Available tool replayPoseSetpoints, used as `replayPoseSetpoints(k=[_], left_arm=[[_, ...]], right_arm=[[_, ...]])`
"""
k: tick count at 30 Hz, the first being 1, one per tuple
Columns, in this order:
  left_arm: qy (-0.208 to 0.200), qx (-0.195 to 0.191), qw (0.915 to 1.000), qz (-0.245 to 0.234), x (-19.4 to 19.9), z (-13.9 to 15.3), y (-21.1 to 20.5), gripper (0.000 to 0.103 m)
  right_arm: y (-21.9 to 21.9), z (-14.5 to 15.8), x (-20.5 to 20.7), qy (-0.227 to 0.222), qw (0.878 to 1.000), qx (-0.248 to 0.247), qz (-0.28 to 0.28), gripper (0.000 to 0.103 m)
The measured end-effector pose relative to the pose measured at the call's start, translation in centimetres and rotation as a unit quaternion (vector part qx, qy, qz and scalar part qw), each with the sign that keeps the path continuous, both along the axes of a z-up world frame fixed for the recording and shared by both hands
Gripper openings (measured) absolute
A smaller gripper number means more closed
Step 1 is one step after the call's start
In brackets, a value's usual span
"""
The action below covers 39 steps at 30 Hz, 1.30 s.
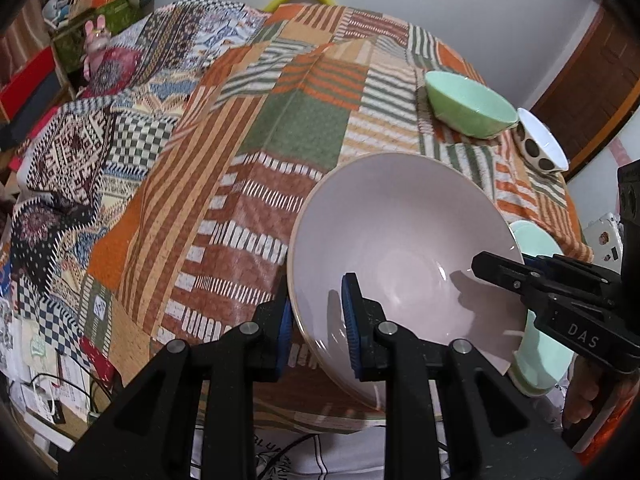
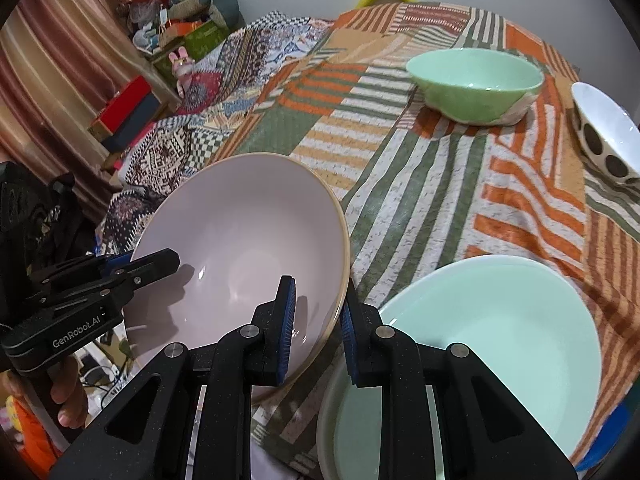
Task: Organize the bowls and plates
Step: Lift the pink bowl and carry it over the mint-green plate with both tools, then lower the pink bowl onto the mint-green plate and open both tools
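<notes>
Left wrist view first: at nine o'clock, cluttered shelves (image 1: 60, 52) with boxes beside the desk; across the middle, the patchwork striped cloth in orange, green and cream (image 1: 256, 168) covering that desk. Low at six o'clock, left tool (image 1: 316, 332) clamped on the near rim of the large, pale pink ceramic bowl (image 1: 400, 248), one blue pad outside the wall, one inside. Bowl tilted, most of it over the desk, near edge out past the desk's edge; contact with the cloth not clear. At four o'clock, right tool (image 1: 516, 276) pinched on the opposite rim, over the mint-green plate (image 1: 540, 340). At one o'clock, well apart, a light green bowl (image 1: 468, 104), with a white bowl with dark spots (image 1: 540, 144) just beside it.

Right wrist view: left tool (image 2: 160, 264) at nine o'clock on the pink bowl's (image 2: 240, 240) far rim; right tool (image 2: 316, 332) at six o'clock shut on the near rim; mint-green plate (image 2: 500, 340) at four o'clock, green bowl (image 2: 476, 80) at one, spotted bowl (image 2: 604, 136) at two.

Step in hand, judging by the double grip: carrying the pink bowl toward a resting place. Next move likely calls for levelling it, lowering onto the plate or cloth, then opening both tools together.
</notes>
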<state>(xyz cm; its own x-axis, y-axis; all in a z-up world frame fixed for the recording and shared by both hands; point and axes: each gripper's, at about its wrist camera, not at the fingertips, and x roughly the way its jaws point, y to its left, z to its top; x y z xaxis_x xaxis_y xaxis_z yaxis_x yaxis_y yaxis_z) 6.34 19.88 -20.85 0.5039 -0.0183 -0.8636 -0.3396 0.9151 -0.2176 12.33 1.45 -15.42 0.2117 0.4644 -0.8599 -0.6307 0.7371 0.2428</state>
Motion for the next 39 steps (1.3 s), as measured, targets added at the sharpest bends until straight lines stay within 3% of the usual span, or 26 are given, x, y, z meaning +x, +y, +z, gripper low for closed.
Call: replayPoseSetpoints(k=[18, 22, 30, 36, 39], left_arm=[[0.013, -0.017, 0.9997, 0.013, -0.2, -1.6, 0.7, 0.023], [0.004, 0.0, 0.9998, 0.019, -0.6, -0.4, 0.8, 0.023], [-0.042, 0.02, 0.9984, 0.031, -1.3, 3.7, 0.7, 0.027], [-0.076, 0.041, 0.9962, 0.011, -0.7, 6.8, -1.2, 0.027], [-0.097, 0.053, 0.9938, -0.002, 0.0, 8.6, -2.4, 0.029]], right_arm=[[0.7, -1.0, 0.0, -0.002, 1.0, -0.015, 0.019, 0.022], [0.4, 0.0, -0.2, -0.029, 0.999, -0.013, 0.015, 0.023], [-1.9, 2.9, -0.5, -0.073, 0.997, 0.0, -0.006, 0.04], [-4.0, 5.1, -0.3, -0.1, 0.995, 0.014, -0.026, 0.041], [-5.2, 6.5, 0.1, -0.113, 0.992, 0.03, -0.042, 0.048]])
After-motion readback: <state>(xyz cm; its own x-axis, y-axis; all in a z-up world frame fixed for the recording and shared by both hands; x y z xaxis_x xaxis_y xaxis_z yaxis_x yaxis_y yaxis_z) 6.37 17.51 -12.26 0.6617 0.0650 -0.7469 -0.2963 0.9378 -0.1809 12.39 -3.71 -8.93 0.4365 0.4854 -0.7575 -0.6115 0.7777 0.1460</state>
